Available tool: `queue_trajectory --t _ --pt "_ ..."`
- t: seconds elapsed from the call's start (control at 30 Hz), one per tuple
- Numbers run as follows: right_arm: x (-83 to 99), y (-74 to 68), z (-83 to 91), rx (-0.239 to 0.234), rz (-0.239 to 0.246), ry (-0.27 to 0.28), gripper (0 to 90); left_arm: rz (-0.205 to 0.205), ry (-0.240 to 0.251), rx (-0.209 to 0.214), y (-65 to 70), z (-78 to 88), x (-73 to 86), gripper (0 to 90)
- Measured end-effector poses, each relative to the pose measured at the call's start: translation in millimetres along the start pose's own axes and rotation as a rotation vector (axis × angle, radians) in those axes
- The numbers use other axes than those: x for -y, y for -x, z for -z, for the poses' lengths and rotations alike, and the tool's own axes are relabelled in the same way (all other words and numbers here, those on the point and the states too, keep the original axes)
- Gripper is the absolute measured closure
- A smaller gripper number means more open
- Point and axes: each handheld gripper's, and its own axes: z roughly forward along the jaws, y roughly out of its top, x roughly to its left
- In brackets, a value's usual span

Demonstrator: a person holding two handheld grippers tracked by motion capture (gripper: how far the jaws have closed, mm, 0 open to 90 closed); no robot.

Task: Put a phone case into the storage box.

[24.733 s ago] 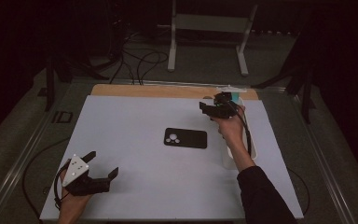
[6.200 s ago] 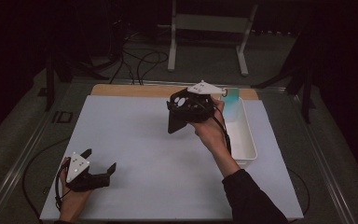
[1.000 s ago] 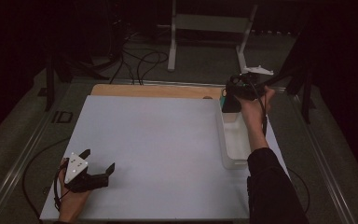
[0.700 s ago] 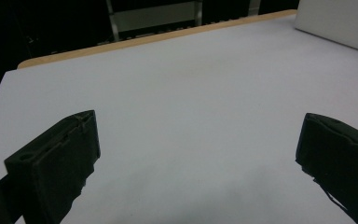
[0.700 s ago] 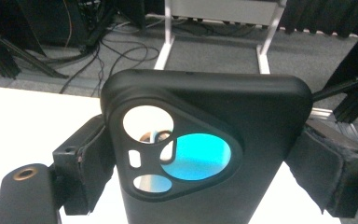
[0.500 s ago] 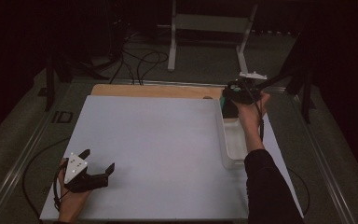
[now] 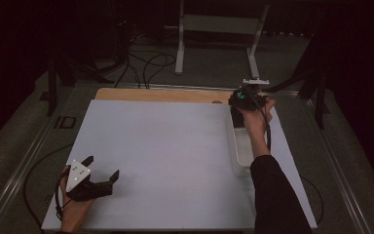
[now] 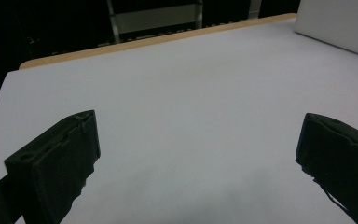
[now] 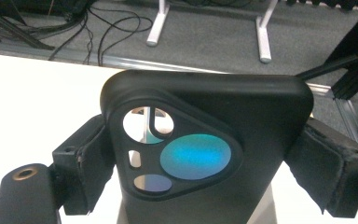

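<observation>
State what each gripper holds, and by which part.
The right gripper clamps a black phone case by its two long side edges. The left gripper is open and holds nothing.

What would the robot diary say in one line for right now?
right tongs: shut on black plastic phone case | over white rectangular bin | left tongs: open, nothing held | on white table

phone case [image 9: 205, 149] now over tray's [image 7: 238, 158] far end

Dim room, grey carpet floor [image 7: 209, 73], loose black cables [image 7: 146, 61], white metal stand [image 7: 219, 24].
</observation>
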Motion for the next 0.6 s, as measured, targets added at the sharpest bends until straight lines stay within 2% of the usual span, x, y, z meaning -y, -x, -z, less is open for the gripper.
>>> queue_trajectory --t 0.37,0.6 --pt "4.5 -0.8 -10.8 0.012 0.002 -0.045 13.6 0.003 0.001 -0.002 -0.1 0.3 0.1 0.1" --pt "4.8 2.2 -14.7 0.015 -0.022 -0.042 12.9 0.003 0.001 -0.001 -0.4 0.7 0.0 0.2"
